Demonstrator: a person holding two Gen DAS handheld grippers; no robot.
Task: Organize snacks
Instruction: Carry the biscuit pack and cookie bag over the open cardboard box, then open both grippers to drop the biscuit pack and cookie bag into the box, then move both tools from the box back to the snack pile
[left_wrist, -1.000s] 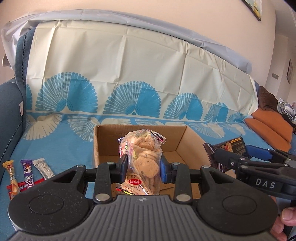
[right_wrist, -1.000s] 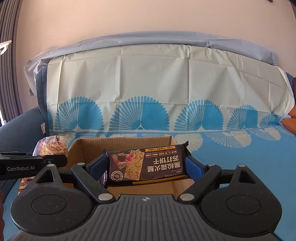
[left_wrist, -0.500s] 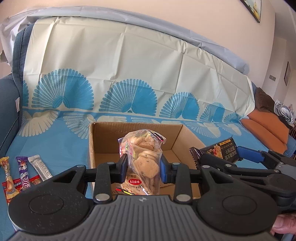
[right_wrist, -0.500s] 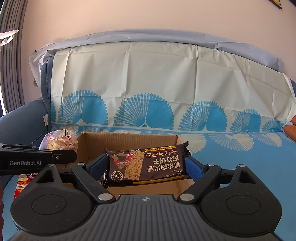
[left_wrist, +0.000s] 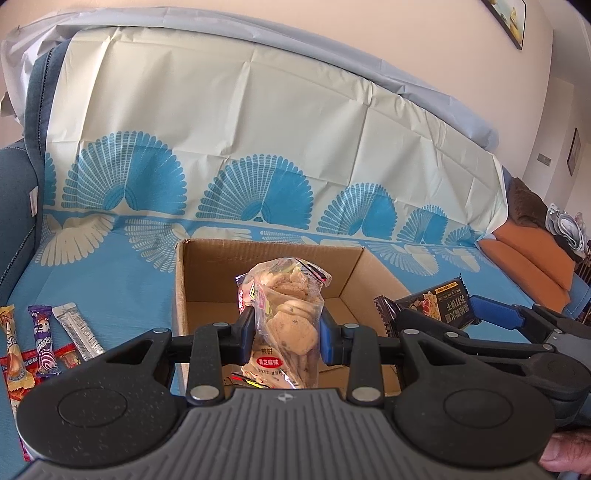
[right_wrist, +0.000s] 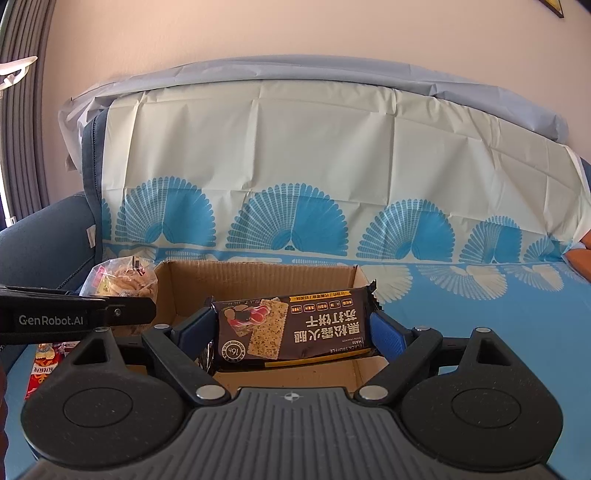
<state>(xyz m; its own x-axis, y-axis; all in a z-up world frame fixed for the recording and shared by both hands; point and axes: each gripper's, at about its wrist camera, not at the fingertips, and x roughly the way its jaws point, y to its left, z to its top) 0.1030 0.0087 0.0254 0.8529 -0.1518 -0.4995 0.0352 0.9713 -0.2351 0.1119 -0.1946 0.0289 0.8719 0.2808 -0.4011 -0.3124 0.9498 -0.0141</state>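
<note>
my left gripper (left_wrist: 284, 334) is clamped on a clear bag of cookies (left_wrist: 286, 321), held upright over the near edge of the open cardboard box (left_wrist: 273, 254); round speckled biscuits show through the plastic, and a red oval label sits low on it, too small to read. my right gripper (right_wrist: 293, 332) pinches a dark cracker pack (right_wrist: 295, 330) sideways over the same box (right_wrist: 255, 277), its print upside down: "black truffle" and "16h". the left gripper's arm reads "genrobot.ai". three slim snack sticks (left_wrist: 48, 332) lie on the blue patterned cloth (left_wrist: 110, 266) left of the box.
</note>
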